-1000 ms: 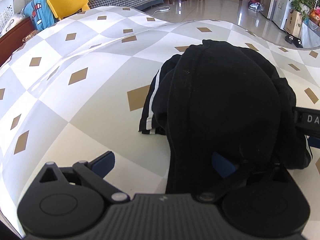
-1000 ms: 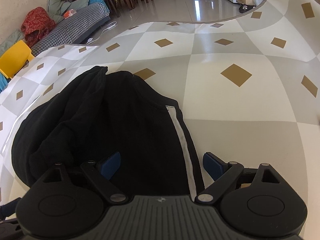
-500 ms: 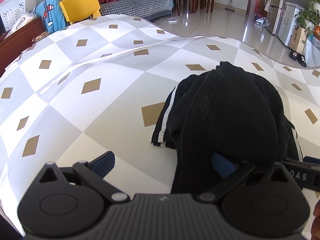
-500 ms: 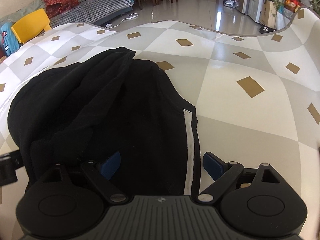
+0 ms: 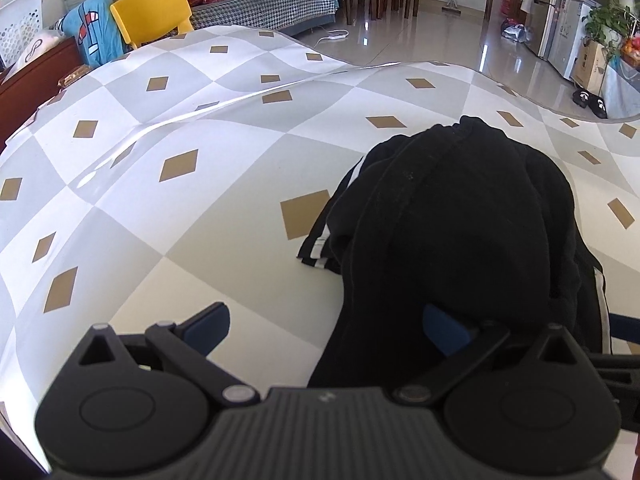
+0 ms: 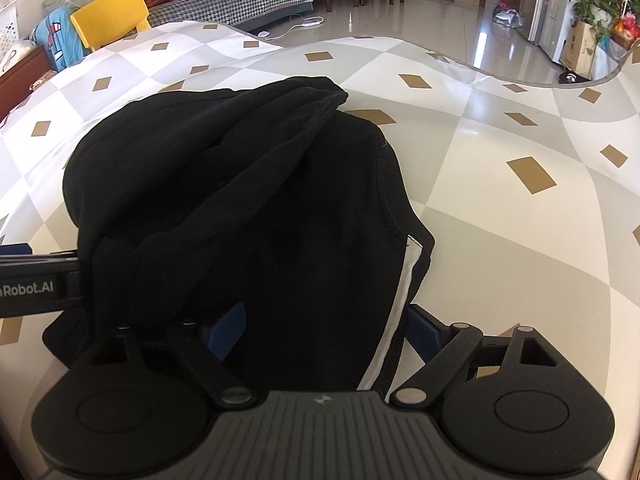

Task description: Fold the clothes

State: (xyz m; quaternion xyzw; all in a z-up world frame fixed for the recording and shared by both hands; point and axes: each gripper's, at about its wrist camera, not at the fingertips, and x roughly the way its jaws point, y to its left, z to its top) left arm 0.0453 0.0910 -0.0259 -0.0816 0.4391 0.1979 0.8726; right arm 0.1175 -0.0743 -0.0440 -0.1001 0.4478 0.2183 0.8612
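Observation:
A black garment [image 5: 460, 220] with white side stripes lies bunched in a rounded heap on the checked tablecloth [image 5: 180, 208]. My left gripper [image 5: 326, 330] is open at the heap's near left edge; its right pad [image 5: 444, 330] rests against the black cloth, and its left pad [image 5: 208, 328] is over bare tablecloth. In the right wrist view the same garment [image 6: 248, 208] fills the middle. My right gripper [image 6: 324, 332] is open, with the cloth and its white stripe [image 6: 400, 300] lying between the fingers. Folds partly cover its left pad [image 6: 224, 332].
The other gripper's body shows at the left edge [image 6: 28, 284] of the right wrist view. Beyond the table's far edge are a yellow chair [image 5: 152, 12], a checked sofa [image 5: 260, 8], a shiny tiled floor [image 5: 420, 40] and a fridge [image 5: 560, 20].
Both grippers have drawn back and tilted up, so the garment sits farther and lower in view. The heap has shifted toward the middle of the right wrist view. Fingers stay wide apart.

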